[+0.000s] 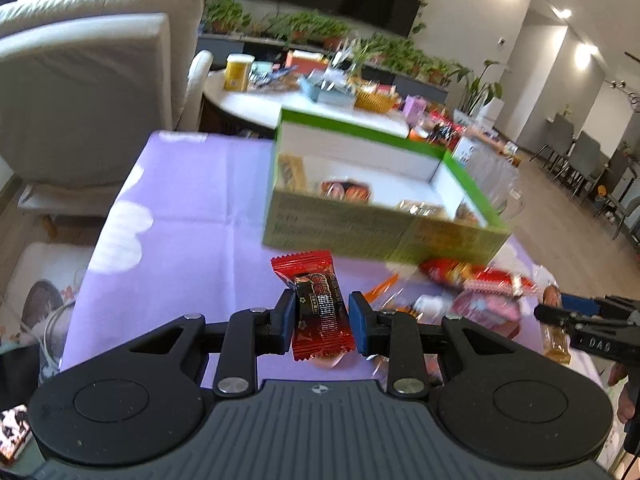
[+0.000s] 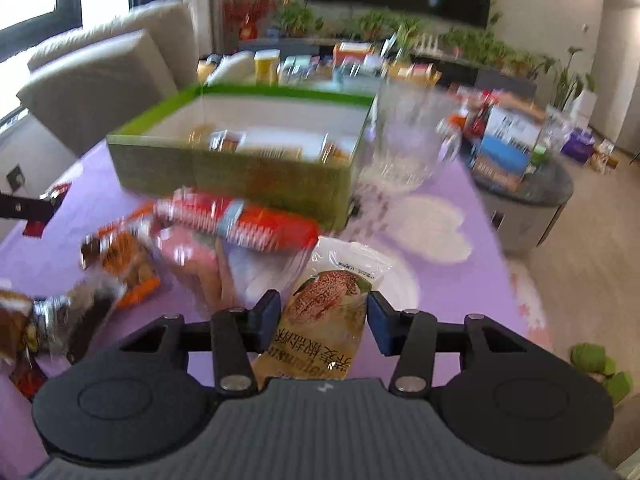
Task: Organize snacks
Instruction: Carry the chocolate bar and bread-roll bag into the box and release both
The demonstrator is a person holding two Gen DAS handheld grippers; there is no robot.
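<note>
Snacks in two grips and loose on the bench. Red-wrapped candy (image 1: 322,308) clamped upright between the left gripper (image 1: 322,312) jaws, top edge poking above the pads, lower end hanging below them. Clear cake packet (image 2: 326,320) pinched between the right gripper (image 2: 324,322) jaws, printed end toward the camera, pale top past the fingertips; jaws closed onto its sides. Just ahead of the right jaws, a red-and-white packet (image 2: 240,220) lying crosswise, blurred; to its left, an orange-wrapped snack (image 2: 128,268) and more wrappers too smeared to tell apart. Beyond the pile, ahead of both jaws, a green open box (image 2: 240,176) with white inner walls, several wrapped pieces already on its floor. Right of the box, a clear glass bowl (image 2: 412,140), touching or just beside it — cannot tell which. All on a lilac cloth over the bench (image 1: 180,220). Far past it, a pale sofa (image 1: 88,80).
</note>
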